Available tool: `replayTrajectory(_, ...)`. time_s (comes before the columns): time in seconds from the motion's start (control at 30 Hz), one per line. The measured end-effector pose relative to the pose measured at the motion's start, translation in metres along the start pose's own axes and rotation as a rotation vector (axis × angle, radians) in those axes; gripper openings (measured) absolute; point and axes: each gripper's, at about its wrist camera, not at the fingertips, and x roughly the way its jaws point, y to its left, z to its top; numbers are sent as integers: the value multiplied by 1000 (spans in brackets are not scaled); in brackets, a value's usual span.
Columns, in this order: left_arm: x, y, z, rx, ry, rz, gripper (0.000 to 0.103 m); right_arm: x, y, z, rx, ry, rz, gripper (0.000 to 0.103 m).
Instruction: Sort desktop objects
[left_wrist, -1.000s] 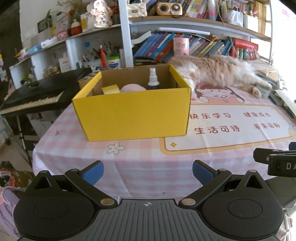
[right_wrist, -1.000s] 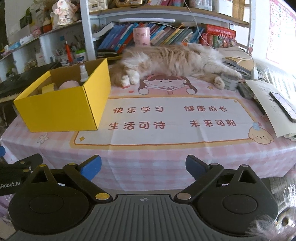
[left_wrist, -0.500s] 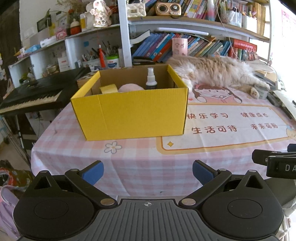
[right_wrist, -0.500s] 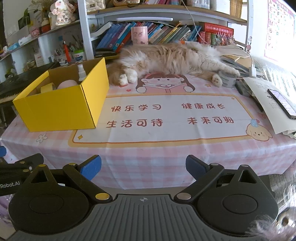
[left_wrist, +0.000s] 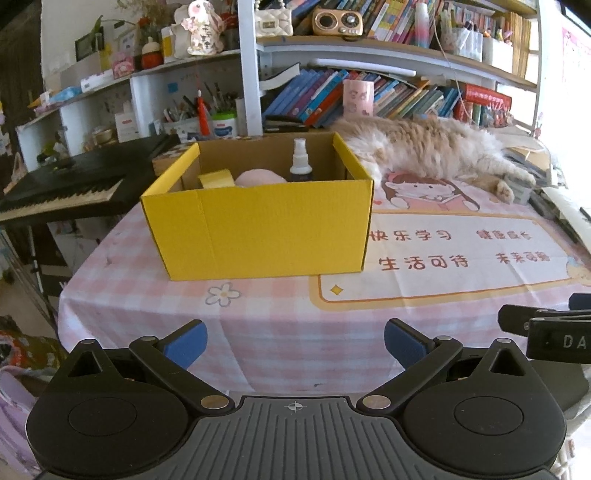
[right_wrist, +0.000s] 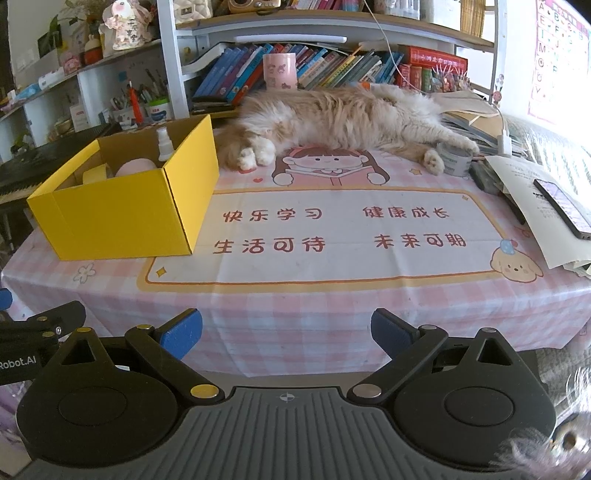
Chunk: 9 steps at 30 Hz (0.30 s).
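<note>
Yellow corrugated cardboard box (left_wrist: 258, 229), open-topped, sits on the pink checked tablecloth (left_wrist: 295, 317) at eleven o'clock, holding a clear spray bottle (left_wrist: 300, 160), a smooth pink rounded lump (left_wrist: 260, 177) and a yellow roll (left_wrist: 216, 179). A fluffy ginger cat (right_wrist: 343, 118) sprawls behind. Left gripper (left_wrist: 295, 341) and right gripper (right_wrist: 286, 332) hover level before the table edge, blue-padded jaws spread, empty.

Both wrist cameras sit low, just off the near edge of the table (left_wrist: 295, 343), facing across it toward the bookshelf (right_wrist: 332, 55). The left wrist view looks straight at the front wall of the yellow box (left_wrist: 258, 229), fairly near. The right wrist view sits further right, centred on the printed mat (right_wrist: 332, 229), box (right_wrist: 122, 210) at left. Shared: box, mat, cat (right_wrist: 343, 118), shelves. Each view catches the other gripper at its side edge.
</note>
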Motion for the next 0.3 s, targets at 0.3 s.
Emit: replayTrajectory(0.3,3,3,2,-19,-2,6,103,1,1,0,2,11,-1,98)
